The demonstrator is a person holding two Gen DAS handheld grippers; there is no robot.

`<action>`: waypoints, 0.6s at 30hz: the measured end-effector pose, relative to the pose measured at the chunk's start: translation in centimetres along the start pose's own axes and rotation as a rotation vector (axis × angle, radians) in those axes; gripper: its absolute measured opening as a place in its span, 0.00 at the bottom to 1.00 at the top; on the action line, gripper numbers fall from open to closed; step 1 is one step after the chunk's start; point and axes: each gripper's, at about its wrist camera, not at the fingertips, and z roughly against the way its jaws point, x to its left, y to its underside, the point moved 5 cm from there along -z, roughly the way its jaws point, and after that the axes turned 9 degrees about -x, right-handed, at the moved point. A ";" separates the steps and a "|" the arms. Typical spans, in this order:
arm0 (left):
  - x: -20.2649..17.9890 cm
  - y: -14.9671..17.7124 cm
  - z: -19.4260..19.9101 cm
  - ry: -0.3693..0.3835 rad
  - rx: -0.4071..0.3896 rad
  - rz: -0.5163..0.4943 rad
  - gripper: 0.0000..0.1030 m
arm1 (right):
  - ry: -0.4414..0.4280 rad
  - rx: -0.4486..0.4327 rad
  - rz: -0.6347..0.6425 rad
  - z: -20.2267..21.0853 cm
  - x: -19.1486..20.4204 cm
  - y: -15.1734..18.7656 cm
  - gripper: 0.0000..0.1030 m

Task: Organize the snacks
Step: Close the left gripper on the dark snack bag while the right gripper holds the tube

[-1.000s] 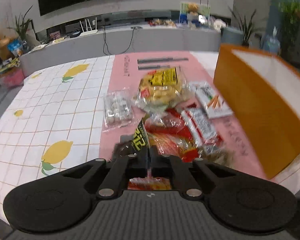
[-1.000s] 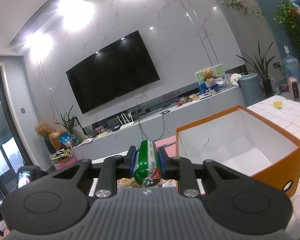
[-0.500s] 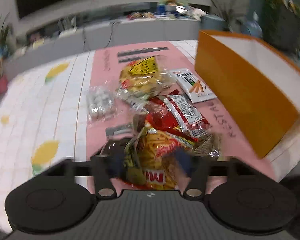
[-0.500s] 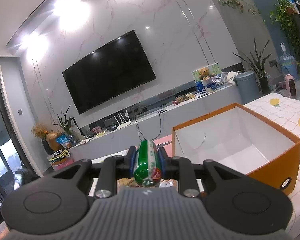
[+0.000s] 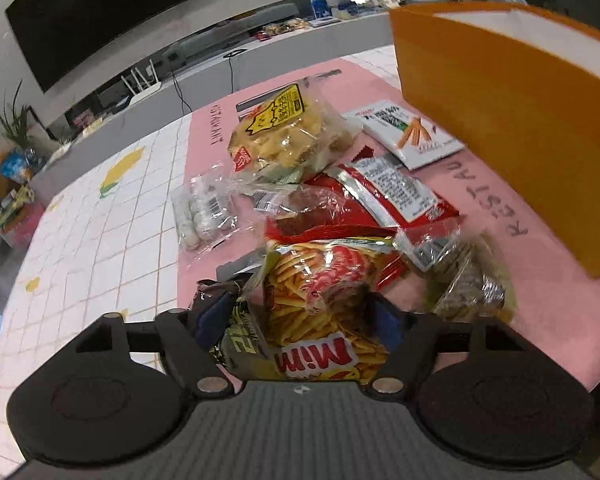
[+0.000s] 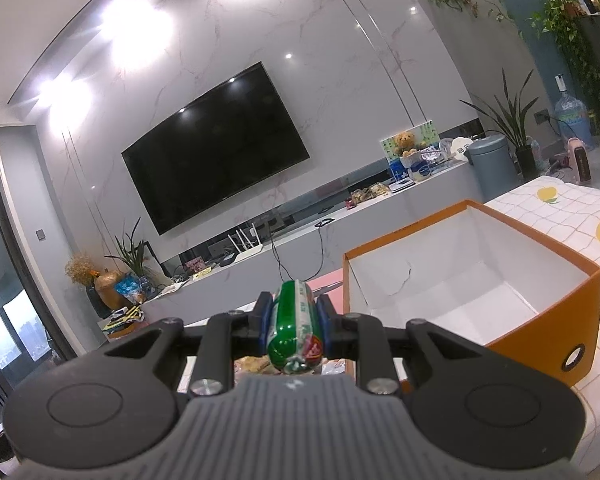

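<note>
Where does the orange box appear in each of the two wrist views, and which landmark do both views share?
Left wrist view: the orange box fills the upper right, its outer wall facing the camera.
Right wrist view: the orange box is at right of centre, its white inside visible.
Shared landmark: the black television on the wall.

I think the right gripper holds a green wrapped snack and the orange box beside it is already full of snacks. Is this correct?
Not fully. The right gripper does hold the green wrapped snack, but the orange box is not full: the right wrist view looks into it and shows only bare white walls and floor. The rest of your statement stands.
</note>
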 end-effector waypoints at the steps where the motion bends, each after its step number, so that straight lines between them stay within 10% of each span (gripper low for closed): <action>1: 0.2 -0.1 0.3 0.015 0.006 0.024 0.62 | 0.002 -0.002 -0.001 0.0 0.1 0.0 0.21; 18: 4.8 -2.2 2.4 0.300 -0.071 0.526 0.31 | 0.020 -0.022 -0.030 0.7 -0.2 0.0 0.21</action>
